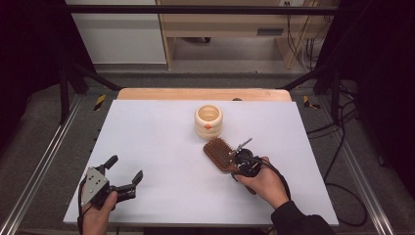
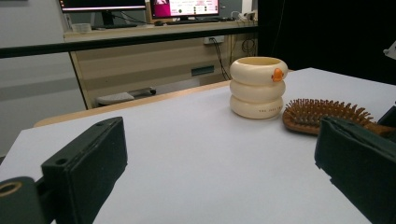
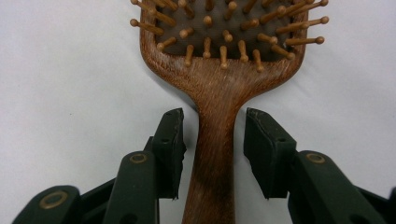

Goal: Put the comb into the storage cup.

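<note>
Surface [image 1: 161, 161] white, carries all. Cream ringed cup [image 1: 208, 121] mid-back. Wooden hairbrush [image 1: 220, 153] lies bristles-up just before it, handle between right hand-held gripper [image 3: 212, 135] pads, small gaps both sides, not clamped. Left hand-held gripper [image 1: 126, 172] released wide, well apart.

We stood in a lab: black rails [image 1: 195, 9] framed the table [image 1: 156, 147], cables [image 1: 342, 142] trailed on the right floor, and monitors [image 2: 184, 7] sat on a far desk [image 2: 154, 32].
</note>
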### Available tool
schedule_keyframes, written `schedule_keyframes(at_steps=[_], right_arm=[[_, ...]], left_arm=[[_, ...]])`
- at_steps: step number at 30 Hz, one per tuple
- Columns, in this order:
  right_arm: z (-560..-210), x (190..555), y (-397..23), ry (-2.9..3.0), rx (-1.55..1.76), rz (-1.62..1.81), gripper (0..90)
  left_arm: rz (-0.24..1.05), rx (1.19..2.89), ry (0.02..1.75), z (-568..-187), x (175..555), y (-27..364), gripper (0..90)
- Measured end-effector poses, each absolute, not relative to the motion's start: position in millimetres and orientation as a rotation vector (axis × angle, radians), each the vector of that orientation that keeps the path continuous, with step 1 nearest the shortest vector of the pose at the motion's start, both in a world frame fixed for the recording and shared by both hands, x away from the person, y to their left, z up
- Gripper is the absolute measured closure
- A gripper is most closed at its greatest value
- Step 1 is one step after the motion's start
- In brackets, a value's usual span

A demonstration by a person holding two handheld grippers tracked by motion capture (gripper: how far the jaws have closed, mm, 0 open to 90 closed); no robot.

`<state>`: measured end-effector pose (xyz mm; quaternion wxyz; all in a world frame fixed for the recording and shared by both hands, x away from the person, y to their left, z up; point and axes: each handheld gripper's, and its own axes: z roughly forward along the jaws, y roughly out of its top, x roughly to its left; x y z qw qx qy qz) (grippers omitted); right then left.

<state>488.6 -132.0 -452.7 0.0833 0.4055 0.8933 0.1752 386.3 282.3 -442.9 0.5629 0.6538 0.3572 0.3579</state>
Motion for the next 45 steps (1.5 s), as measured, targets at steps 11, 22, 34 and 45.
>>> schedule_keyframes(at_steps=[11,22,34,45], right_arm=[[-453,490,-135,2.670,1.215,0.533,71.9],[-453,485,-139,2.660,1.165,0.573,72.9],[-446,457,-157,2.571,1.069,0.825,72.9],[-426,453,-161,2.363,0.973,1.146,72.9]], left_arm=[[0.838,1.530,0.849,-443,386,283,2.7],[0.836,1.521,0.855,-442,385,284,2.8],[0.724,1.520,0.841,-426,386,259,2.9],[0.583,1.564,0.722,-373,420,191,3.3]])
